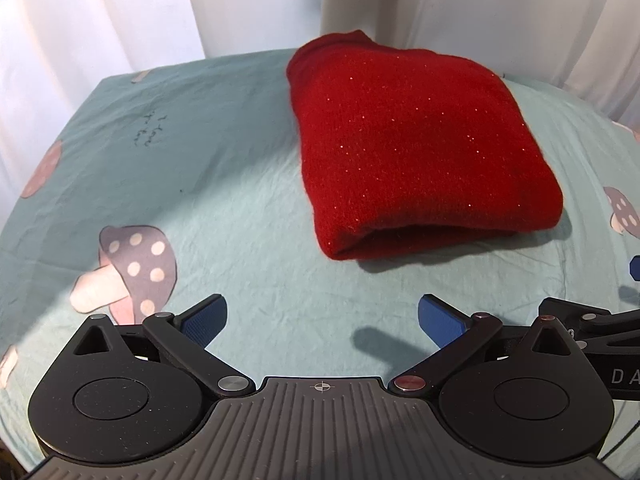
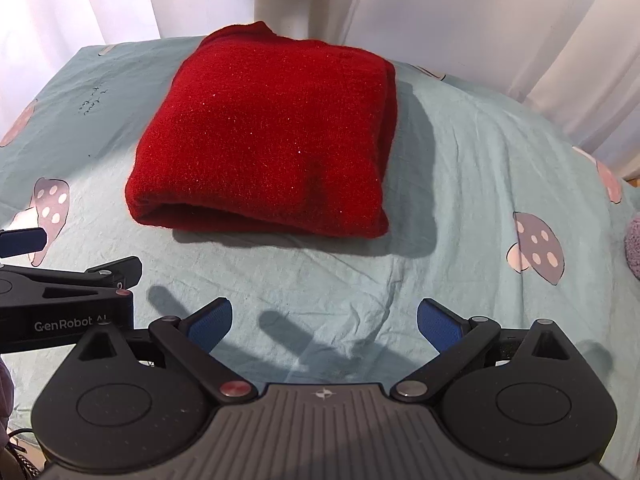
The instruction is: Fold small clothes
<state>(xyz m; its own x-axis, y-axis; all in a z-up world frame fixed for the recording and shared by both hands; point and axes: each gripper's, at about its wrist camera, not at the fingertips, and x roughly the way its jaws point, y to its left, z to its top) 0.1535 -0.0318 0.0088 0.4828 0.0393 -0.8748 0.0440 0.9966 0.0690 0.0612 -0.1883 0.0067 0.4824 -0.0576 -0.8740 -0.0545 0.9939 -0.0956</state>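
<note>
There is one red sweater [image 2: 264,136], folded up on one blue-green sheet [image 2: 460,184]. There are two grippers, the left gripper [image 1: 322,322] and the right gripper [image 2: 324,326], and each has two blue pads. The left wrist view shows four mushroom pictures on the sheet, the biggest one [image 1: 128,272] at the lower left. One fuzzy purple thing [image 2: 632,248] peeks in at the right edge.

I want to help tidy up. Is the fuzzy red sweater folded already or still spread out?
Folded. The fuzzy red sweater lies as a thick, compact rectangle on the mushroom-print sheet, with a rounded doubled-over edge facing the cameras and no sleeves sticking out.
</note>
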